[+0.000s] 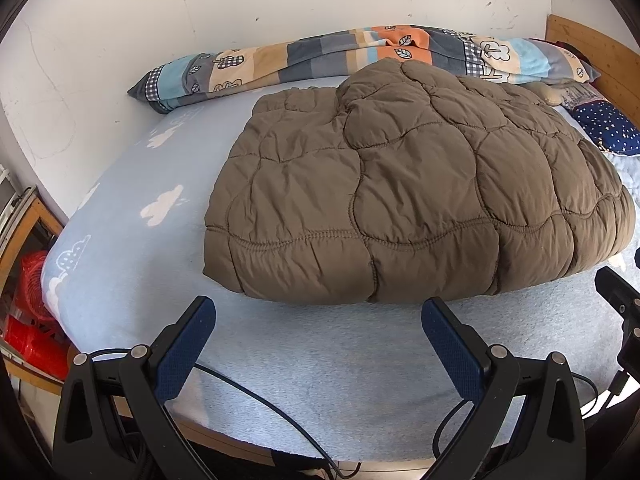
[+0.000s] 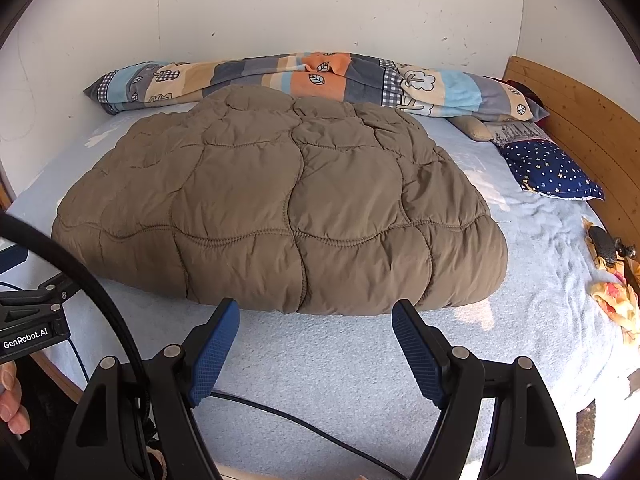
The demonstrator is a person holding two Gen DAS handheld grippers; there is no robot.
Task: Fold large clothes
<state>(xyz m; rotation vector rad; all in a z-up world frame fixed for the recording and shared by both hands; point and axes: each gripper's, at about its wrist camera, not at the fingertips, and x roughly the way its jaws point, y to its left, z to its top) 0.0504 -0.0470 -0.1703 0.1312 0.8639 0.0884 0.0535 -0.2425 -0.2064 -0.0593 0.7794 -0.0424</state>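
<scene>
A brown quilted padded garment (image 1: 400, 192) lies folded into a thick bundle in the middle of the bed; it also fills the centre of the right wrist view (image 2: 280, 208). My left gripper (image 1: 318, 306) hovers over the near strip of sheet, just short of the bundle's front edge, jaws wide apart with nothing between them. My right gripper (image 2: 316, 308) stands the same way at the bundle's near edge, open and empty. Part of the right gripper's body (image 1: 620, 300) shows at the right rim of the left wrist view.
The bed has a light blue cloud-print sheet (image 1: 132, 216). A patchwork duvet roll (image 2: 304, 80) lies along the wall. A star-print pillow (image 2: 548, 170) and wooden headboard (image 2: 584, 120) are at right. Small items and a floral cloth (image 2: 614, 276) lie near the right edge. A red basket (image 1: 34, 312) sits beside the bed.
</scene>
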